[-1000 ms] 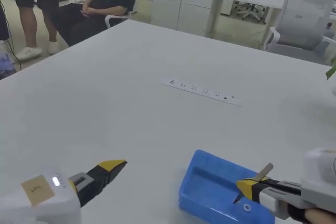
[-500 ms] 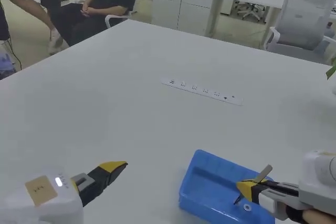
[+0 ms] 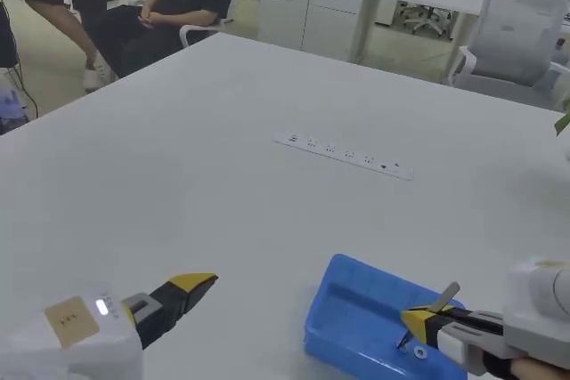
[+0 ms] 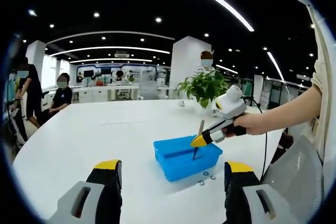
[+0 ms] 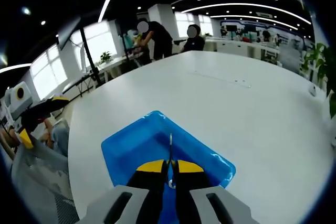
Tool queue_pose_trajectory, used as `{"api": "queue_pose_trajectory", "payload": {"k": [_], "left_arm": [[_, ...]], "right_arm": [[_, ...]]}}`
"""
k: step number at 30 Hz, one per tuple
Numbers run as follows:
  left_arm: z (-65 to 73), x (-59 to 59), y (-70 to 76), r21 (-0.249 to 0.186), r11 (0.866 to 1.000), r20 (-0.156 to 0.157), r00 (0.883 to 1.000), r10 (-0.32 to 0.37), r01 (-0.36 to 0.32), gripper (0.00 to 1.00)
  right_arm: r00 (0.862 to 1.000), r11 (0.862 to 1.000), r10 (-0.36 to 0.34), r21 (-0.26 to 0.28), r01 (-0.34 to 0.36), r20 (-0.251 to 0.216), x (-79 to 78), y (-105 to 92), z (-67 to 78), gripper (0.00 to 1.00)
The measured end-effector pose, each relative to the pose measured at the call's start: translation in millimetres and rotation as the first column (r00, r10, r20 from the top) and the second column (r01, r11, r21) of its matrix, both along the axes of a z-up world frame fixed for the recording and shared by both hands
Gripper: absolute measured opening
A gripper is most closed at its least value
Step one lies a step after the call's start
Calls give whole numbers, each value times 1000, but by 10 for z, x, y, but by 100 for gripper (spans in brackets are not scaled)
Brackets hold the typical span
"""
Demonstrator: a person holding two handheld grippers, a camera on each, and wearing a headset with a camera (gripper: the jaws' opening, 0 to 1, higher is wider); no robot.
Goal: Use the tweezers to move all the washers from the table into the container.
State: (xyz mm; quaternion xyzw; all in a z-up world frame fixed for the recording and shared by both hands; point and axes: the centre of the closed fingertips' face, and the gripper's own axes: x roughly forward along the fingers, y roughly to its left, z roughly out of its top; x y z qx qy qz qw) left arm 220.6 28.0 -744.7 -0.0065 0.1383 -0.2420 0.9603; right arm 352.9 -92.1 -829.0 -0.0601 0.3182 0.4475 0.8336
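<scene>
A blue container [image 3: 356,309] sits at the table's near edge. My right gripper [image 3: 414,319] is shut on the metal tweezers [image 3: 443,298], which hang over the container's near right side. In the right gripper view the tweezers [image 5: 170,145] run out from between the shut jaws above the container [image 5: 136,145]. A small washer [image 3: 419,351] shows just below the tweezers' tip. The left gripper view shows washers [image 4: 205,179] on the table beside the container [image 4: 184,156]. My left gripper [image 3: 200,284] hovers to the container's left, its jaws wide open and holding nothing.
A white power strip [image 3: 343,155] lies flat in the middle of the table [image 3: 178,157]. A seated person [image 3: 174,6] and a standing person [image 3: 62,6] are beyond the far left corner. A potted plant [image 4: 203,86] stands at the table's far end.
Both grippers have stayed almost still, and the tweezers remain over the container. The standing person in the background has stepped sideways.
</scene>
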Motion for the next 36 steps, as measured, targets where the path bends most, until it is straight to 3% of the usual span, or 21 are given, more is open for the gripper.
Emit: {"api": "queue_pose_trajectory", "payload": {"k": [9, 17, 36], "left_arm": [[-7, 0, 9, 4, 1000, -3, 1000, 0, 0, 81], [-7, -2, 12, 3, 1000, -4, 1000, -1, 1, 81], [-6, -5, 7, 1, 1000, -4, 1000, -3, 3, 81]], "right_arm": [[1000, 1000, 3, -7, -3, 14, 3, 4, -2, 4], [1000, 1000, 4, 20, -4, 17, -32, 8, 58, 4], [991, 990, 51, 127, -67, 125, -294, 107, 594, 4]]}}
